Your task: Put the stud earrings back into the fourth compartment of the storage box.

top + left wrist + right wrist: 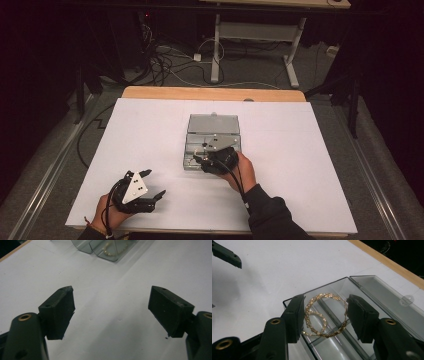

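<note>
Inside the open clear plastic case (362,290), the right gripper (324,315) brackets a beaded gold bracelet (325,315), jaws beside it; whether they pinch it cannot be told. Left of the case, the left gripper (111,310) hangs released. No lettering is readable.

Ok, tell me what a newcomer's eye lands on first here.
First the gold beaded bracelet, coiled in the clear plastic box with its lid swung open; the right gripper straddles it, jaws either side. That box sits mid-table on the white sheet. Near the front-left edge the left gripper hangs wide open over bare sheet.
</note>
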